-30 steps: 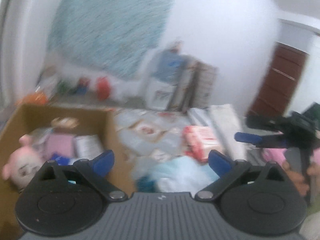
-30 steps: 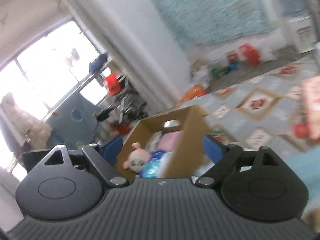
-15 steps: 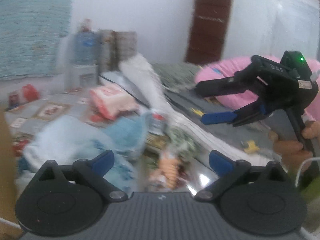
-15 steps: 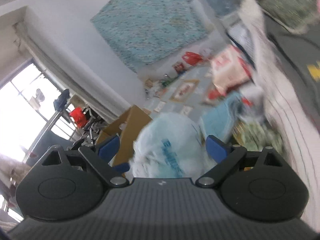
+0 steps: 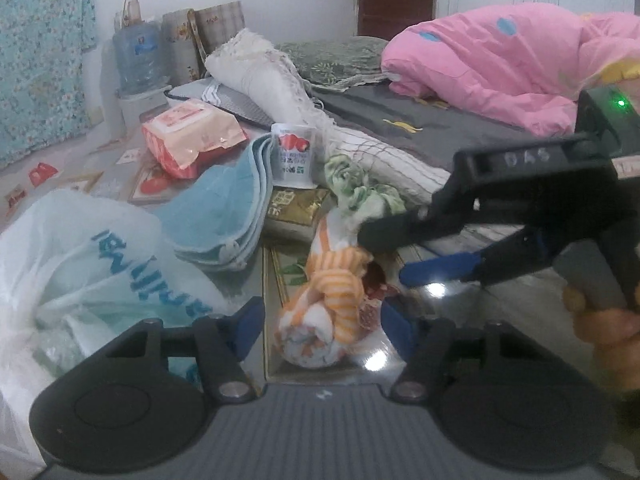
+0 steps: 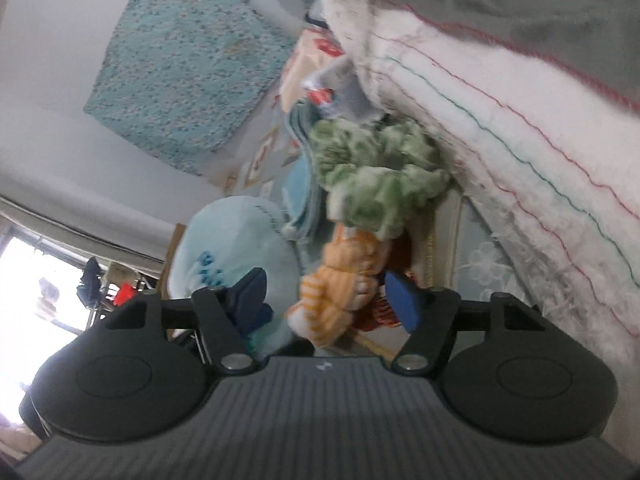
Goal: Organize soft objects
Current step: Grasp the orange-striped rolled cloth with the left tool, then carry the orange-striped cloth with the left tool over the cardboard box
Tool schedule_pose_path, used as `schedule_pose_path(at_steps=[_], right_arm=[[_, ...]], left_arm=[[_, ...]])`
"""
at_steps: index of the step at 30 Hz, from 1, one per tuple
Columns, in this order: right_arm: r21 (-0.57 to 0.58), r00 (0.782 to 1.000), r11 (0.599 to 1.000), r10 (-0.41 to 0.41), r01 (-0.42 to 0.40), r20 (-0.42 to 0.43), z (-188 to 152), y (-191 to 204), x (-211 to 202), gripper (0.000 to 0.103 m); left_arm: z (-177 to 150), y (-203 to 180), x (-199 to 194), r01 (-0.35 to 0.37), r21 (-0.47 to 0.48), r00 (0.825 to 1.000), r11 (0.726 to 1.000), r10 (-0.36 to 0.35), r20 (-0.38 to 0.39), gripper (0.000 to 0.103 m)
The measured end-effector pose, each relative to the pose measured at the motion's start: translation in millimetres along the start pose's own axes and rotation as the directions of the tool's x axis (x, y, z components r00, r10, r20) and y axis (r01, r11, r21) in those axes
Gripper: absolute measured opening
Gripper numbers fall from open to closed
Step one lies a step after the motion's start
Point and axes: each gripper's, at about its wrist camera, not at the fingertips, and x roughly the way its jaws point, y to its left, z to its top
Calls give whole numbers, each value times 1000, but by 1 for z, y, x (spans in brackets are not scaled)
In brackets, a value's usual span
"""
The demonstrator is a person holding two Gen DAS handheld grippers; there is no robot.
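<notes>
Tiled bedroom floor [image 5: 276, 276] beside a low mattress [image 5: 400, 120] lies littered with soft goods. Just ahead of the left tool [image 5: 322, 330], its fingers spread, sits an orange-striped plush carrot [image 5: 332, 280] with green leaves. The right tool [image 5: 384, 254], also spread and marked "DAS", reaches in from the right, straddling the carrot. Left of it, a white plastic bag [image 5: 80, 256] bears blurred blue lettering; beyond lies a folded blue towel [image 5: 220, 208].
</notes>
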Motion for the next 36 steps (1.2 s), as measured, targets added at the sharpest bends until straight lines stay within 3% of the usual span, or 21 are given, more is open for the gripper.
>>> schedule_pose_path(at_steps=[5, 10, 15, 18, 25, 36], right_arm=[[-27, 999, 999, -41, 41, 2, 2, -3, 15, 62], [-83, 997, 994, -69, 71, 27, 1, 4, 25, 61], [-126, 996, 988, -83, 87, 33, -4, 10, 29, 55], [-26, 1000, 1000, 13, -13, -19, -4, 3, 35, 54], [71, 989, 989, 135, -131, -55, -13, 1, 41, 54], [-57, 978, 976, 210, -210, -7, -20, 52, 21, 54]], left_arm=[[3, -10, 28, -71, 83, 997, 994, 73, -17, 61], [2, -13, 41, -54, 90, 997, 994, 59, -52, 54], [1, -8, 37, -10, 34, 998, 999, 12, -63, 50], [2, -3, 28, 11, -6, 997, 1000, -11, -75, 49], [2, 20, -5, 53, -121, 997, 991, -60, -51, 49], [4, 37, -63, 119, -185, 988, 976, -98, 120, 50]])
